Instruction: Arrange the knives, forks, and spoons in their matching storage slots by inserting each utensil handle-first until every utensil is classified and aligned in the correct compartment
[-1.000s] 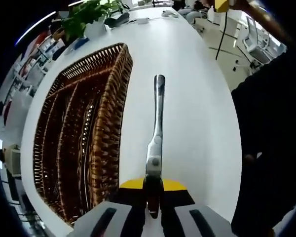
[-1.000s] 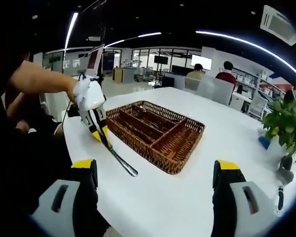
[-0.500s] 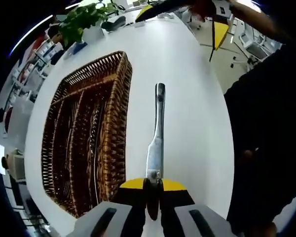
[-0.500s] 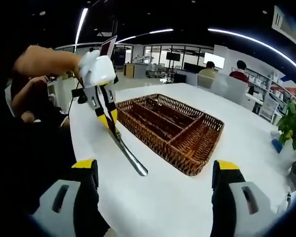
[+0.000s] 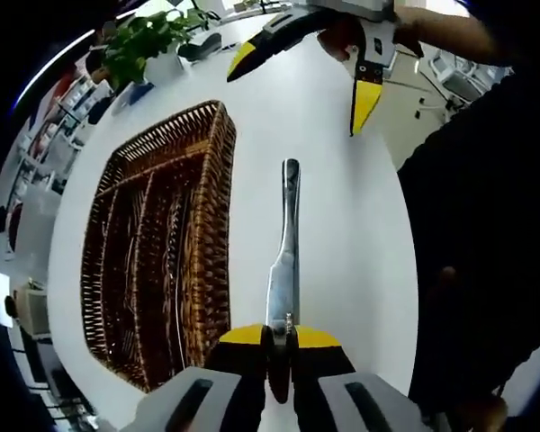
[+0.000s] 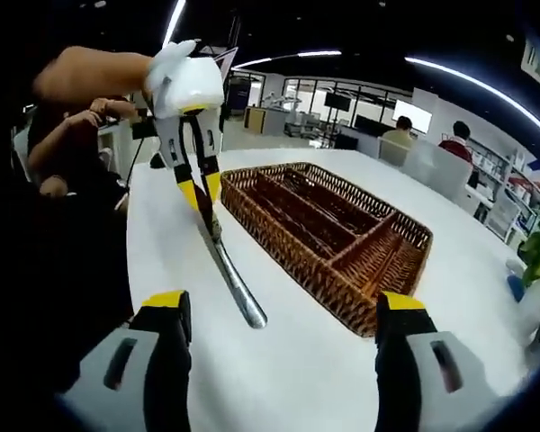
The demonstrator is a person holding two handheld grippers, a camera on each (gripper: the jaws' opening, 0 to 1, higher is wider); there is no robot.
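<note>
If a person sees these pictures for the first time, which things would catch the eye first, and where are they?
Most striking is the metal utensil clamped by the left tongs, its free end pointing out over the white table. Beside it stands the brown wicker cutlery tray, divided into compartments. The right tongs hold nothing, with yellow tips wide apart, near the utensil's free end.

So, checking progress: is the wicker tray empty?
Seemingly empty: the wicker tray shows bare compartments; the utensil sits in the left gripper.
</note>
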